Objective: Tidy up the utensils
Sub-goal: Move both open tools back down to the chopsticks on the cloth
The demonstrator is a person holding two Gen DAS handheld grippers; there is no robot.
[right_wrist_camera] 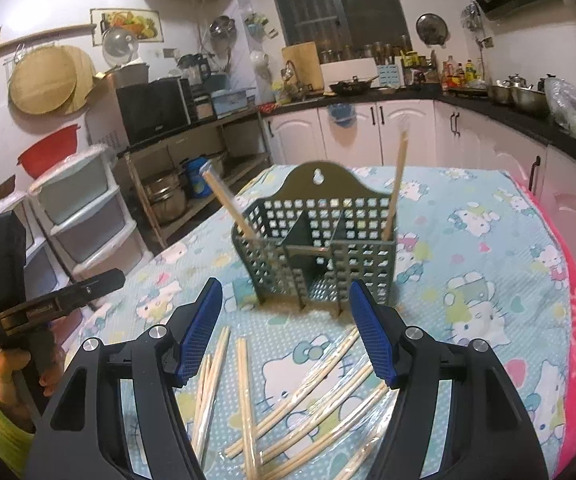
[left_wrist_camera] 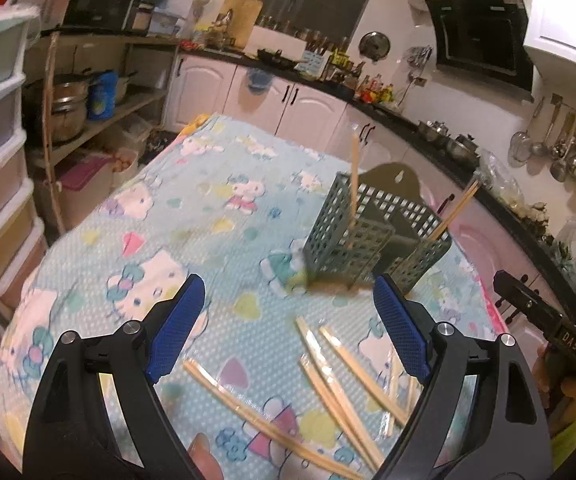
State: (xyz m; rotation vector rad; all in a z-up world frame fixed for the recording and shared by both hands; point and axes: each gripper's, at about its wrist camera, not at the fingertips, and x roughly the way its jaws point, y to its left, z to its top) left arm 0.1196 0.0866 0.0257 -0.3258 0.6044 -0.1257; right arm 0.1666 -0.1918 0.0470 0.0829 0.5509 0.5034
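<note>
Cloth-covered table (right_wrist_camera: 487,240): caddy (right_wrist_camera: 319,256), perhaps-wrapped chopsticks (right_wrist_camera: 311,404).

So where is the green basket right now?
The green basket stands upright on the cartoon tablecloth, straight ahead of the right tongs, just beyond the loose chopsticks. A chopstick pack leans in each end.

Loose chopsticks (right_wrist_camera: 307,396) cut off by bottom edge & partly hidden behind right tool (right_wrist_camera: 286,340).

Grey-green holder (right_wrist_camera: 319,256), pale wooden chopsticks (right_wrist_camera: 311,412)
</note>
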